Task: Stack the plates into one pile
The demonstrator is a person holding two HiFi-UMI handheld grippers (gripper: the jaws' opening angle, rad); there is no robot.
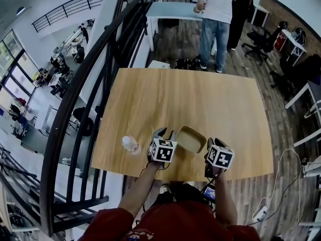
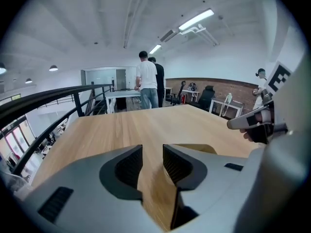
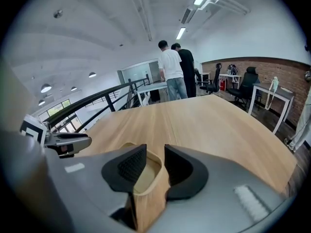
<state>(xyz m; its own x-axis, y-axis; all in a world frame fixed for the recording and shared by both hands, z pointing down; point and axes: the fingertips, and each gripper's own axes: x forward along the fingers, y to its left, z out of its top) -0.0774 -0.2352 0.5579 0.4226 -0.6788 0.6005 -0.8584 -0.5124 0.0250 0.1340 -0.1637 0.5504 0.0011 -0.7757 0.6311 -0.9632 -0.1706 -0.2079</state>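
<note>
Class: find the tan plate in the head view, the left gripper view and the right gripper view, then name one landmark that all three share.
Head view: tan plate, just below centre.
Left gripper view: only its rim peeks over the right-hand jaw.
Right gripper view: low centre, seen through the gap between the jaws.
Shared landmark: person in white shirt, standing beyond the far end.

- We hold our left gripper [image 1: 163, 133] just left of the plate pile [image 1: 191, 139], jaws apart, gripping nothing.
- Our right gripper [image 1: 210, 144] hangs just right of it, jaws apart.
</note>
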